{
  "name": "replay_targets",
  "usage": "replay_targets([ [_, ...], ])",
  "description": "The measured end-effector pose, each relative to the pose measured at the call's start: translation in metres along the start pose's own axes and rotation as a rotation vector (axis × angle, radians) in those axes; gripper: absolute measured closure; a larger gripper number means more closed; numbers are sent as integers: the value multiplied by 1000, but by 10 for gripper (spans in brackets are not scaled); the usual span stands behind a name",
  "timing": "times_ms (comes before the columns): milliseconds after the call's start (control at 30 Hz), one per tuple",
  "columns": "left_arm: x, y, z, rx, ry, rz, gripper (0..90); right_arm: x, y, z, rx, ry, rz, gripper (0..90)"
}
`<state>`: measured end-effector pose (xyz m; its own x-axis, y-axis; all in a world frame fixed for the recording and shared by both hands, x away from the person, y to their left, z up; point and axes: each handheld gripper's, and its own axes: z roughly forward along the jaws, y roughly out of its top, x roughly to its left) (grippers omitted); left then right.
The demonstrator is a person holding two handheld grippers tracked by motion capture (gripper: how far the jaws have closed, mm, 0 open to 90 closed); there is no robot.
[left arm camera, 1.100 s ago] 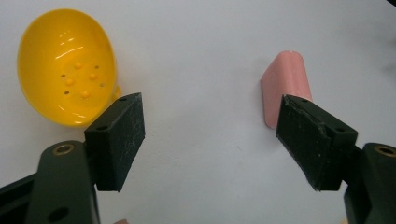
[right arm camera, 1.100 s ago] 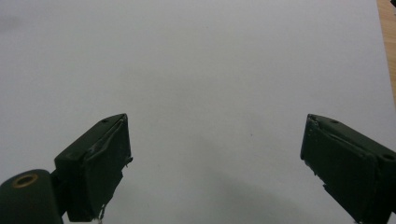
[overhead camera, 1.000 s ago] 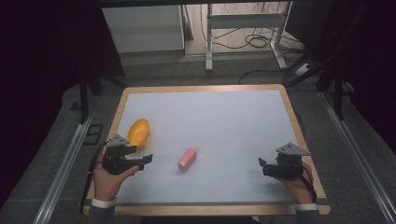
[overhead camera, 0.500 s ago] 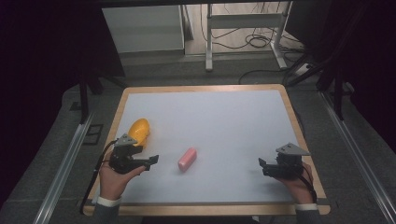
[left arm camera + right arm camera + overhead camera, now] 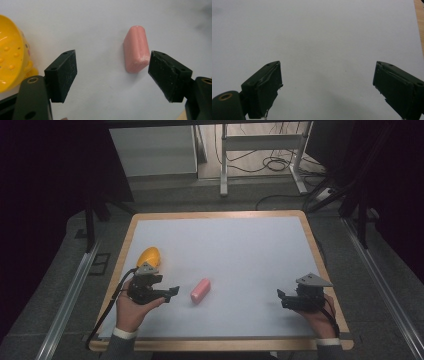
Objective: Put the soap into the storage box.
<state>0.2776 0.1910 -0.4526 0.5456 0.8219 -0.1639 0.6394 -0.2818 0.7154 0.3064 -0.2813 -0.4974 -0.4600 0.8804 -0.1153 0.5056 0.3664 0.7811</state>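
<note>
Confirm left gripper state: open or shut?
Open. In the left gripper view the left gripper has its jaws spread wide, white table between them, and the pink block lies just ahead, untouched.

Pink block (image 5: 136, 48), yellow bowl (image 5: 11, 52) with raised dots, black tongs (image 5: 112, 75), white table (image 5: 240, 250) with wooden rim.
</note>
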Motion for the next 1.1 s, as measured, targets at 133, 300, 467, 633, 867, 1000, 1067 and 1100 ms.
replay_targets([
  [133,-3,2,3,9,1,6,233,0,0,0,-1,-2,2,83],
  [300,-9,6,8,18,0,27,233,0,0,1,1,-2,-1,83],
  [467,-15,10,14,32,-1,45,233,0,-1,1,1,-3,1,83],
  [633,-24,14,21,53,-12,71,232,0,-1,1,2,-1,-1,83],
  [867,-34,19,32,72,-23,85,230,-1,-1,2,5,-3,-3,83],
  [1000,-40,21,37,76,-40,91,226,-1,-2,2,7,-3,-3,83],
  [1067,-44,22,40,84,-31,97,226,-2,-2,2,6,-5,-2,83],
  [1100,-45,23,42,88,-30,101,227,-2,-2,2,5,-4,-1,83],
])
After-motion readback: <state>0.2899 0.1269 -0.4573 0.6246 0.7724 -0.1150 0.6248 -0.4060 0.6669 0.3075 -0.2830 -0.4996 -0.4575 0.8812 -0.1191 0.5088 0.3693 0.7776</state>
